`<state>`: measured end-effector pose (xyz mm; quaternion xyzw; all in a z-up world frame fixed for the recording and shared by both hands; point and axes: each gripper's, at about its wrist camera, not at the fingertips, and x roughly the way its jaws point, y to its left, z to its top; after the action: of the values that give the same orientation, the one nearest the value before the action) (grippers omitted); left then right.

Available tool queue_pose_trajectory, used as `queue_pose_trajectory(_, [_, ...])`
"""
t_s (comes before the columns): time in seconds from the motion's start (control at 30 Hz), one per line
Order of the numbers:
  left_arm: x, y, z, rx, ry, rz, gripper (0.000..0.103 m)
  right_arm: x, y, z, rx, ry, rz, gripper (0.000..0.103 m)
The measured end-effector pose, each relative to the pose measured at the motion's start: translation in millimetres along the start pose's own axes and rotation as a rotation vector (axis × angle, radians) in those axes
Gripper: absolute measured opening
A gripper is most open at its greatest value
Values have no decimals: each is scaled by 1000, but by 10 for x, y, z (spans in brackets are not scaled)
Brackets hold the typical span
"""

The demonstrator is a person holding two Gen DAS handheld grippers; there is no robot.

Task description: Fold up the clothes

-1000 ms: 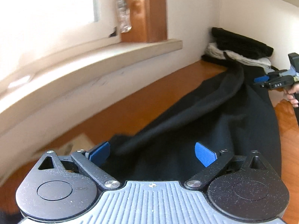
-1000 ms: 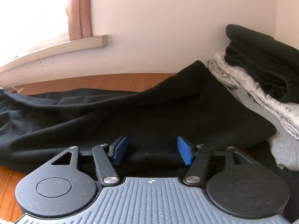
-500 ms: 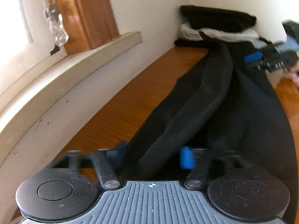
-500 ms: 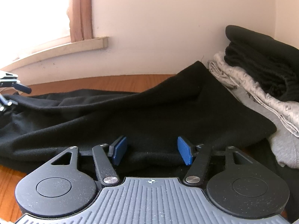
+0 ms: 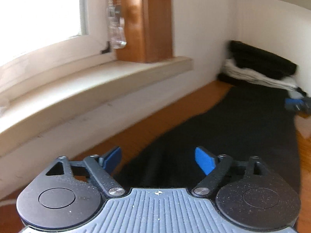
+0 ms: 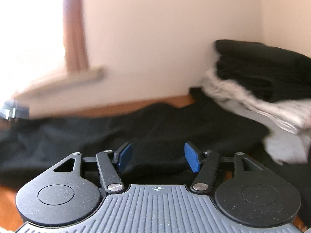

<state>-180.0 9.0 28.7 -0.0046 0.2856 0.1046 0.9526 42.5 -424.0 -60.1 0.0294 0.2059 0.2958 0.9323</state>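
Black garment (image 5: 243,128): spread long and flat on wooden tabletop (image 5: 155,124), running from left gripper (image 5: 158,160) at 6 o'clock of left wrist view toward folded stack (image 5: 260,66) at 2 o'clock. In right wrist view, same garment (image 6: 155,128) across whole middle band, from 9 o'clock to 3 o'clock.

Left gripper: jaws opening, blue pads (image 5: 205,163) wide apart. Cloth below and between pads; no pad pressing on it.

Right gripper (image 6: 157,157): pads (image 6: 191,159) spread partway, a thick fold of black cloth lying between. Contact with pads: cannot tell; view blurred. Seen from left wrist view as blurred blue and dark shape (image 5: 297,104) at 3 o'clock, at garment's far edge.

Folded stack (image 6: 262,89): black item on top, pale grey and white items beneath, set in wall corner, touching garment's far end.

Window sill (image 5: 93,91): at 10 o'clock of left wrist view, above tabletop. Clear blind-cord pull (image 5: 116,29) hanging at 11 o'clock beside wooden frame (image 5: 151,19).
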Motion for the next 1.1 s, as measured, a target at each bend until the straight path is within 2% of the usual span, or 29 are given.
queue_pose_trajectory(0.1, [-16,-29,-78,23,18,-41,87,-215,-286,49,80,-46,-73,42])
queue_pose_trajectory(0.2, [14,-48,-137,22,28,-63,87,-344,-563,133,153,-43,-146,41])
queue_pose_trajectory(0.4, [-9,20,-216,-16,52,-88,88,-203,-662,169,198,27,-154,41])
queue_pose_trajectory(0.5, [-4,51,-210,-31,51,-88,88,-33,-621,190,209,55,-170,46])
queue_pose_trajectory(0.7, [54,70,-194,-40,68,-93,88,171,-612,228,248,89,-150,46])
queue_pose_trajectory(0.8, [71,70,-185,-38,69,-92,88,229,-614,239,252,104,-144,53])
queue_pose_trajectory(0.87, [84,61,-180,-33,72,-90,88,273,-616,252,252,113,-145,52])
queue_pose_trajectory(0.93, [90,61,-176,-32,74,-89,88,318,-593,294,237,113,-143,24])
queue_pose_trajectory(0.97, [92,61,-174,-32,74,-89,88,331,-565,332,226,106,-136,6])
queue_pose_trajectory(1.1, [92,63,-172,-34,76,-89,88,333,-310,553,175,30,-85,6])
